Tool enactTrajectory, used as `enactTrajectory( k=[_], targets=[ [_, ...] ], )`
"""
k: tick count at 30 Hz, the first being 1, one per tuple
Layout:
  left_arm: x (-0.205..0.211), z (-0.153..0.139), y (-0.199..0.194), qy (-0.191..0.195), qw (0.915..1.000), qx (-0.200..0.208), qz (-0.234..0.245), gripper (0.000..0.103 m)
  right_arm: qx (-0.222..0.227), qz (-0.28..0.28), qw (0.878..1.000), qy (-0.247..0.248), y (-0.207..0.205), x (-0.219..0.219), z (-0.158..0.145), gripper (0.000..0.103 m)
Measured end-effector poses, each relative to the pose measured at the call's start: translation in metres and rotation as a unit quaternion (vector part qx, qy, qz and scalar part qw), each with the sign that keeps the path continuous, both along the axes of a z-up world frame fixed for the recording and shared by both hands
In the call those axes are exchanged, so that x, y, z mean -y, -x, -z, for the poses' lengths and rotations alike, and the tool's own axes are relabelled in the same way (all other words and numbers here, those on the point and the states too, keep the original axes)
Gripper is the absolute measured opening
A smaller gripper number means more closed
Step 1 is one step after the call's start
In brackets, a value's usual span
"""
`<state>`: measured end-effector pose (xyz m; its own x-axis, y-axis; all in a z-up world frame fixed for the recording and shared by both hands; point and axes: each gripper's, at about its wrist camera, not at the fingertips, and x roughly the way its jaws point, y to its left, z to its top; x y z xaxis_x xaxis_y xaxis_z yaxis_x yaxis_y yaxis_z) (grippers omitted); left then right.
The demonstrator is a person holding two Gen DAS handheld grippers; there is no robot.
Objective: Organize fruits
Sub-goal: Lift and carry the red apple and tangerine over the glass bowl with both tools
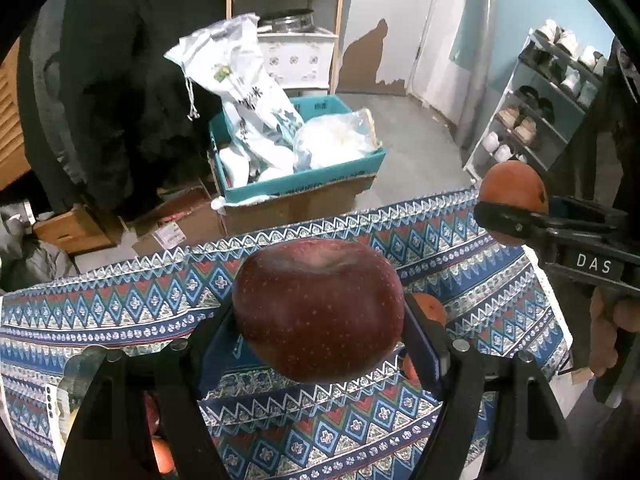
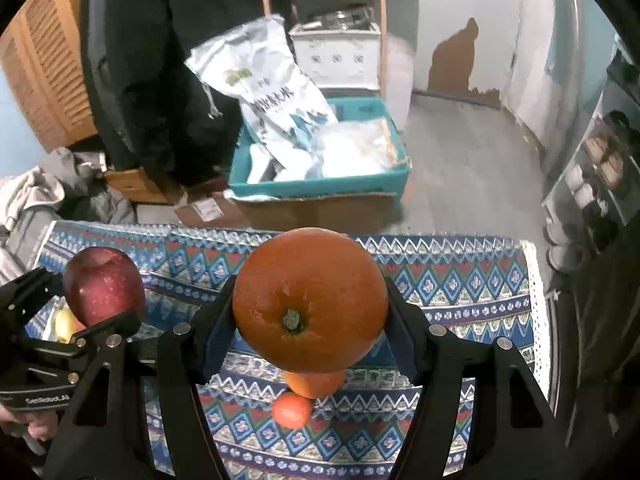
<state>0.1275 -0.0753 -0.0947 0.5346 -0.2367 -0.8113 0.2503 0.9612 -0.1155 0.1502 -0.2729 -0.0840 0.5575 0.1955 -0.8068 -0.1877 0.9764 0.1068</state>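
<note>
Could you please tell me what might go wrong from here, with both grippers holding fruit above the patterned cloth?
The red apple is held in the left gripper only at its sides; being round and smooth, it might slip and bruise.

The large orange in the right gripper hangs over two smaller oranges; lowered blindly, it could knock them rolling.

The two loaded grippers are close together and might collide.

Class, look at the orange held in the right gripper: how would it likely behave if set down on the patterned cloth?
The orange is round, so it would probably roll unless placed gently. Its pebbled skin likely grips well between the right gripper pads. It looks firm, probably not fragile.
</note>
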Motion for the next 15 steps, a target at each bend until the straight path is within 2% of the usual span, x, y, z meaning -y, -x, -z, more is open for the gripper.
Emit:
enactTrajectory(
  k=[15],
  targets=[
    [-0.025,-0.046,0.035,0.017,0.9991,0.038,-0.007,0.078,0.052,-0.051,0.997,-0.019,0.03,-0.032,-0.045,0.067]
  ],
)
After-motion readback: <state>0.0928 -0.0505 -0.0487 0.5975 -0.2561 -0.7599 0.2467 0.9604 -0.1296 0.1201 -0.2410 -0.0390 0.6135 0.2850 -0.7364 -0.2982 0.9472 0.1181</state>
